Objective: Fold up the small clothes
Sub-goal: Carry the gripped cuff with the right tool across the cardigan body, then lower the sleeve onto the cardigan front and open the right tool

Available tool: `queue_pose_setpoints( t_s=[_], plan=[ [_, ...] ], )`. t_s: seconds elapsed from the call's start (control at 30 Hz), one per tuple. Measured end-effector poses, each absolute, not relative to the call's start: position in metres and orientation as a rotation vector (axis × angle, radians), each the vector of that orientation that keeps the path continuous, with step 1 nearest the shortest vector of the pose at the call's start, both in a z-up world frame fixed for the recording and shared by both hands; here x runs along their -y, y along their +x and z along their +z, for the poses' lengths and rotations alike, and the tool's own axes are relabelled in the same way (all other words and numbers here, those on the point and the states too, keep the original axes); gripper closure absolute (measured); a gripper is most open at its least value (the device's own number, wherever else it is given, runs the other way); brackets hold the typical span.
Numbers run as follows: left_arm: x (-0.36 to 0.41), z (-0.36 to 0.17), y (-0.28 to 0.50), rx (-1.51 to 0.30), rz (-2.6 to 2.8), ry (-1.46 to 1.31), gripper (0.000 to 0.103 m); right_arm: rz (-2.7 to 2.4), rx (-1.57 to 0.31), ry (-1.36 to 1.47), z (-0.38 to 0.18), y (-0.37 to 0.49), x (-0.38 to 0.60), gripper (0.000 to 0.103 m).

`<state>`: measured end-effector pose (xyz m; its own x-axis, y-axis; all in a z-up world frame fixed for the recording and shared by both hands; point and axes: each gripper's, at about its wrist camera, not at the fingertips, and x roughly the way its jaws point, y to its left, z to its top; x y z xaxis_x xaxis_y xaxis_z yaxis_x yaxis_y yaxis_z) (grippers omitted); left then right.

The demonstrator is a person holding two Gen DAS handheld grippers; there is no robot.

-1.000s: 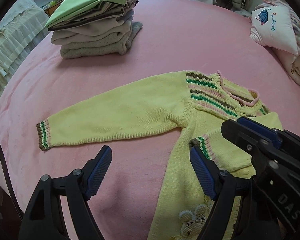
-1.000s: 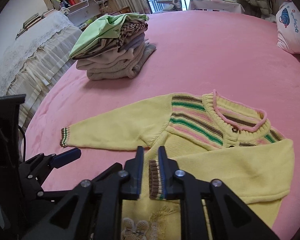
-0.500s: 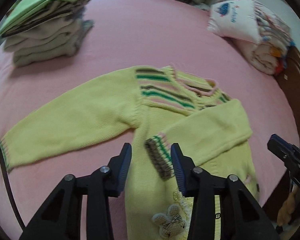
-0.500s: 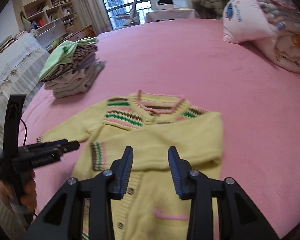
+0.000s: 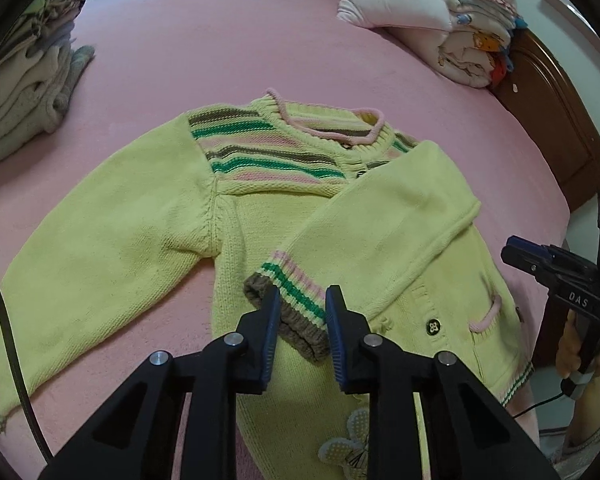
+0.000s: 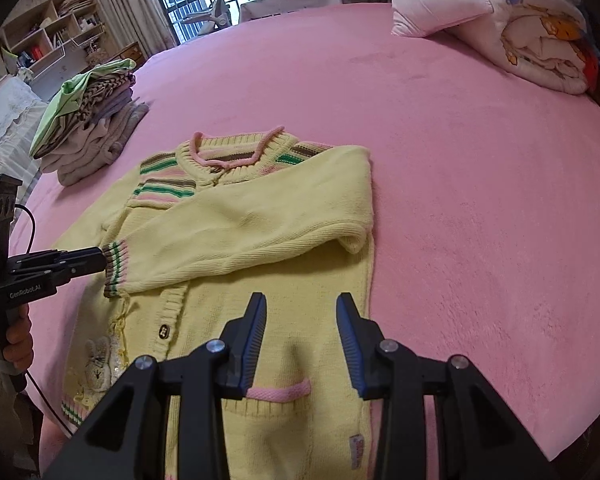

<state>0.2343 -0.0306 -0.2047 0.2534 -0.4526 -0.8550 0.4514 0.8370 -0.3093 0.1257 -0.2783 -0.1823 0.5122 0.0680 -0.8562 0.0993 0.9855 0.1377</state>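
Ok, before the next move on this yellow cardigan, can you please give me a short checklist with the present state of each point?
1. One sleeve folded across the chest: ok.
2. Its striped cuff between the fingers of the left gripper: ok; the jaws are closing, and whether the pads already press cannot tell.
3. Right gripper free: ok, it is open above the lower front, holding nothing.
4. Other sleeve folded in: not ok, it lies stretched out on the pink bed cover.
5. Cardigan body flat: ok, no big wrinkles.
6. Stack of folded clothes clear of the work area: ok.
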Motion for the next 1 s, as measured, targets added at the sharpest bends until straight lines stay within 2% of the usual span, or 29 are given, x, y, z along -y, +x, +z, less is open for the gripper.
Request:
queue_pose_setpoints(
  t_s=[0.77,0.83,0.9,1.0],
  plan=[
    [0.019,-0.229,0.253,-1.219,-0.549,-0.181,0.078,-0.021,-1.021,0.152,-0.189,0.126,0.279,0.067],
    [0.023,-0.227,0.255,-1.196,-0.55,-0.182,0.08,-0.031,-1.02,0.15,-0.189,0.126,0.281,0.067],
    [0.026,-0.225,0.255,-1.175,-0.54,-0.185,0.091,-0.044,-1.019,0.146,-0.189,0.126,0.284,0.067],
    [0.031,-0.219,0.253,-1.145,-0.494,-0.144,0.094,-0.067,-1.012,0.138,-0.189,0.126,0.29,0.067]
  ],
)
